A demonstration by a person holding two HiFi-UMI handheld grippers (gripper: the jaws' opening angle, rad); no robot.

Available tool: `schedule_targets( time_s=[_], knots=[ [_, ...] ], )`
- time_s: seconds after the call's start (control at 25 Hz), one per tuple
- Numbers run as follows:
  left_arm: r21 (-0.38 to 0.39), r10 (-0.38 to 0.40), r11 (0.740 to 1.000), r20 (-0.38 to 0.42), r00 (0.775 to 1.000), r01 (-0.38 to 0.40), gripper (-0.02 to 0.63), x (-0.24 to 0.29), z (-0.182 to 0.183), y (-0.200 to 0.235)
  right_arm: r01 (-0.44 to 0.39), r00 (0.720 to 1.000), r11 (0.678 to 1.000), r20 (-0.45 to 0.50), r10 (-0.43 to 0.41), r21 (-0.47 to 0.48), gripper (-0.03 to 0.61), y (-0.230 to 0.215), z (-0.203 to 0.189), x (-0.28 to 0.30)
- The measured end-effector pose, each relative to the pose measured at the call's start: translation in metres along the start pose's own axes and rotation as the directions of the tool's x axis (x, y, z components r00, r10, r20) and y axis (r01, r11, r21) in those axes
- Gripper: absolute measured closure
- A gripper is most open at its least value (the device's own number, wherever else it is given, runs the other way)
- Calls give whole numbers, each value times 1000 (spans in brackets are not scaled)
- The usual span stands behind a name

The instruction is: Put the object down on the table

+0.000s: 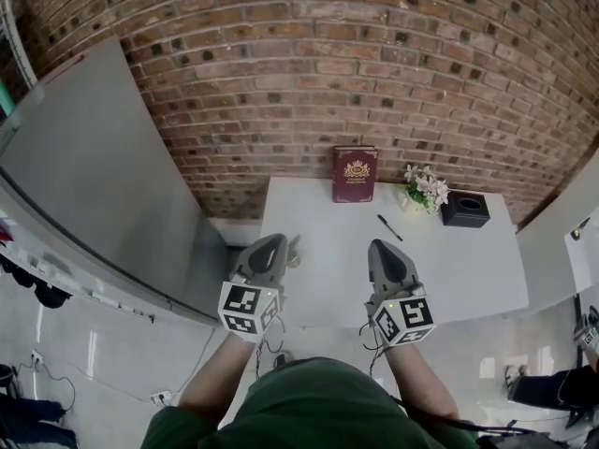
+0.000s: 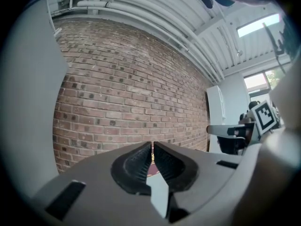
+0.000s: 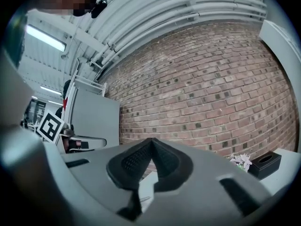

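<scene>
left gripper: jaws together, nothing between them, held over the table's near left part.
small pale object: lies on the white table, just right of the left gripper's tip (too small to tell what it is).
red book: at the table's far edge, by the brick wall.
right gripper: jaws closed as well, empty, over the table's middle.
black pen: flat on the table, beyond the right gripper.
flowers: right of the book, just beside a black tissue box.
</scene>
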State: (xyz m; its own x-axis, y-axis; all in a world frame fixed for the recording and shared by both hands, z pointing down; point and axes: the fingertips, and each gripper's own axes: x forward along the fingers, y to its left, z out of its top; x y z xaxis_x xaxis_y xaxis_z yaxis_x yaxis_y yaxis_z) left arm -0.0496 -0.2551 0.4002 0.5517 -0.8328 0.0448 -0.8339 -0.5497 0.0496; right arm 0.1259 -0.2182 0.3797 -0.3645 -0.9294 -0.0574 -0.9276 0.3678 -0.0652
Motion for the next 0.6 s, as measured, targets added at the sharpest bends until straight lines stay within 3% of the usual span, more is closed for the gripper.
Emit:
schedule_targets(
  time_s=[0.24,0.6],
  knots=[
    [3,-10,1000,4,1000,10,598,2,4,-3,-1,1000,996,7,2,-84,577,7,9,-2],
    [2,-9,1000,9,1000,9,598,3,7,-2,-6,1000,995,8,7,-95,577,7,12,-2]
  ],
)
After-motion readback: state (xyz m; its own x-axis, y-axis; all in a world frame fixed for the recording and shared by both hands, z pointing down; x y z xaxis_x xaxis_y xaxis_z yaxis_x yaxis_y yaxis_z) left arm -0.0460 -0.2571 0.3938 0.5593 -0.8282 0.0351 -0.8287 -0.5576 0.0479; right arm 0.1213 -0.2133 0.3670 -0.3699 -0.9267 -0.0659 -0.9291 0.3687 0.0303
